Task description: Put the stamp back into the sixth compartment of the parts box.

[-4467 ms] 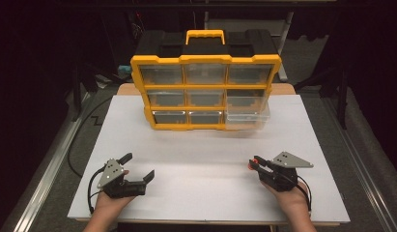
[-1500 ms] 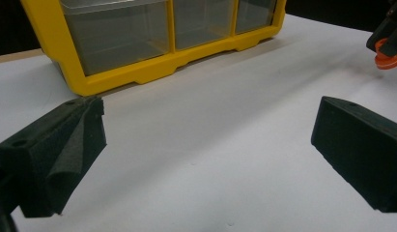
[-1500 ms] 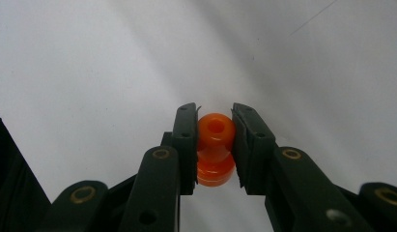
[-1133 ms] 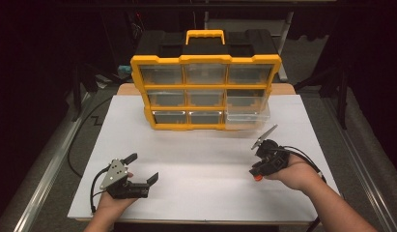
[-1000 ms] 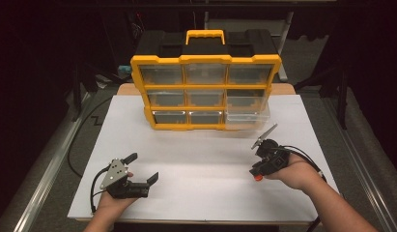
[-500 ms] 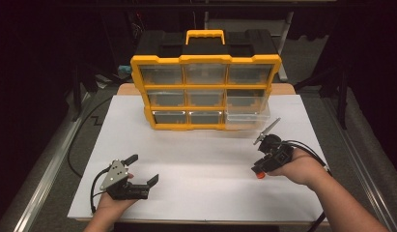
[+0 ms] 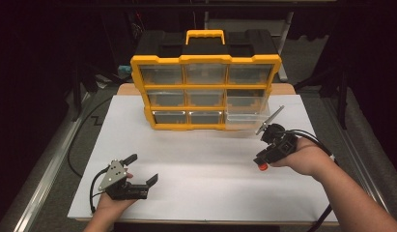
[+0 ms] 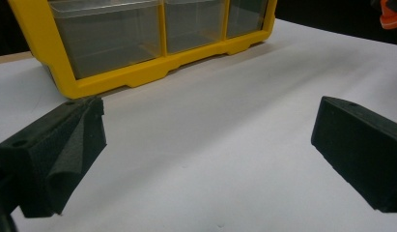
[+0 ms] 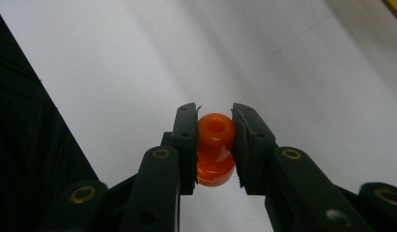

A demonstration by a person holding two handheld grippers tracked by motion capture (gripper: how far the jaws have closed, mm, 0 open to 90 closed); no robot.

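A small orange knob-shaped piece with a hole in its top sits pinched between the two pads of my right gripper. In the high view that gripper hangs tilted above the white sheet at the right, with the orange piece at its lower tip, just in front of a clear drawer pulled out of the yellow organizer. My left gripper rests at the front left, its jaws wide apart with nothing between them. The left gripper view looks over bare sheet toward the organizer's bottom row.
The organizer stands at the back of the white sheet, carrying handle on top, its other clear drawers pushed in. Cables trail from both grippers. Dark floor and metal rails flank the table on both sides.
My right gripper has lifted off the sheet and drifted toward the pulled-out drawer, still holding the orange piece. The left gripper has stayed where it was.
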